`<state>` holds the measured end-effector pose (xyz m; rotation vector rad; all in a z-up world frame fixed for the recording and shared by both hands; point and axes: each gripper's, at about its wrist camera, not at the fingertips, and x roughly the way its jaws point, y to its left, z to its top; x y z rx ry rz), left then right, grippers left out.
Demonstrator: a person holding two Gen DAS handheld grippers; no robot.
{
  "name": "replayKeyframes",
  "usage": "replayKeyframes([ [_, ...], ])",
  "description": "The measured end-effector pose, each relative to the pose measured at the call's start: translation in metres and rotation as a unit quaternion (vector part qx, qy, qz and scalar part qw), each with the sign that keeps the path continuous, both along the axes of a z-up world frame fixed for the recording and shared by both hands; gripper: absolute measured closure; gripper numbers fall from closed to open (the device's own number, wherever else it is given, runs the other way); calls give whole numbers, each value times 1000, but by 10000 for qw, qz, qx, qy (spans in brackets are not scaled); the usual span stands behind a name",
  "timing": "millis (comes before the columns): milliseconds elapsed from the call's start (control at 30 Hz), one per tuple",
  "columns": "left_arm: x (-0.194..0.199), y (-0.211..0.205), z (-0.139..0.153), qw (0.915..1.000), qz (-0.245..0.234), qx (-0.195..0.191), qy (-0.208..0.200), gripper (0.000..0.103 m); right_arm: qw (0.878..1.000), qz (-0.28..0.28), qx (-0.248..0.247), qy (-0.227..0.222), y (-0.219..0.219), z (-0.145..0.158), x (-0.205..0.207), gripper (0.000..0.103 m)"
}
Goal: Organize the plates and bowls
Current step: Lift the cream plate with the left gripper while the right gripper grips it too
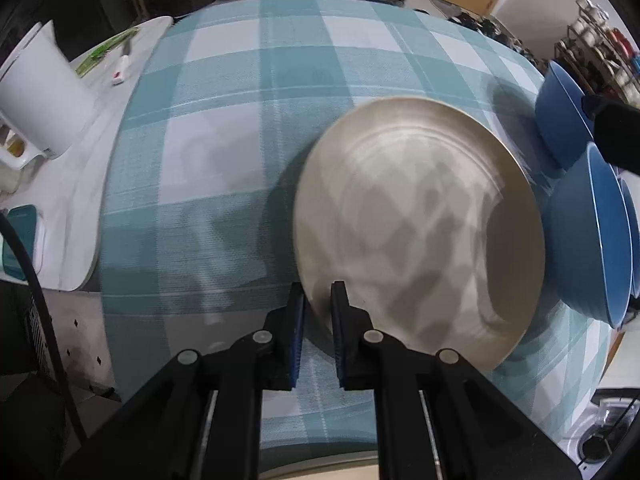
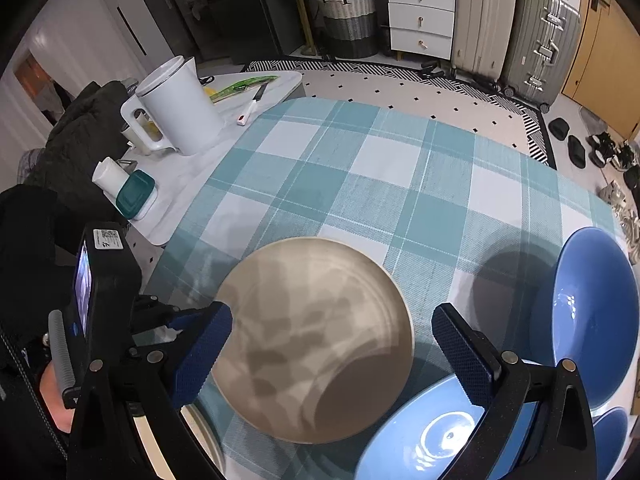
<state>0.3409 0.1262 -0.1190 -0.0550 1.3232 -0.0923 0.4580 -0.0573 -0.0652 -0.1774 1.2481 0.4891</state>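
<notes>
Now the left tool (image 1: 318, 294) clenches the near rim of the round beige ceramic plate (image 1: 420, 232) on the teal checked surface (image 1: 248, 92); the right tool (image 2: 332, 320) stands released above it, beside blue bowls (image 2: 592, 312).

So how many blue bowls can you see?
3 blue bowls: one on the right, one at the bottom, one peeking in the bottom-right corner. More could be hidden.

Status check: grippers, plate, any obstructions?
Left gripper shut on beige plate rim. Right gripper open, empty, above plate. Blue bowls close beside plate.
</notes>
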Motion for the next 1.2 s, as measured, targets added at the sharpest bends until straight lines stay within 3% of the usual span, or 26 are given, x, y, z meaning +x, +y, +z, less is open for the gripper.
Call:
replayKeyframes([
  [300, -6, 21, 3, 9996, 97, 248, -48, 93, 9989, -37, -460, 81, 17, -18, 6, 6],
  [433, -9, 31, 3, 9992, 143, 379, -42, 93, 9973, 68, -685, 264, 26, -29, 5, 17],
  [533, -11, 41, 2, 9985, 198, 499, -69, 92, 9967, 203, -468, 624, 33, -36, 2, 17],
  [700, -14, 56, 2, 9971, 320, 680, -79, 92, 9948, 188, -599, 798, 45, -52, -3, 18],
  [900, -19, 79, 2, 9958, 566, 722, 0, 90, 9941, 340, -826, 624, 61, -62, -14, 26],
  [1067, -22, 89, 1, 9953, 737, 623, 48, 90, 9935, 96, -560, 985, 59, -75, -10, 42],
  [1200, -25, 84, -3, 9958, 674, 612, 123, 89, 9913, -66, -552, 1190, 58, -89, -9, 46],
])
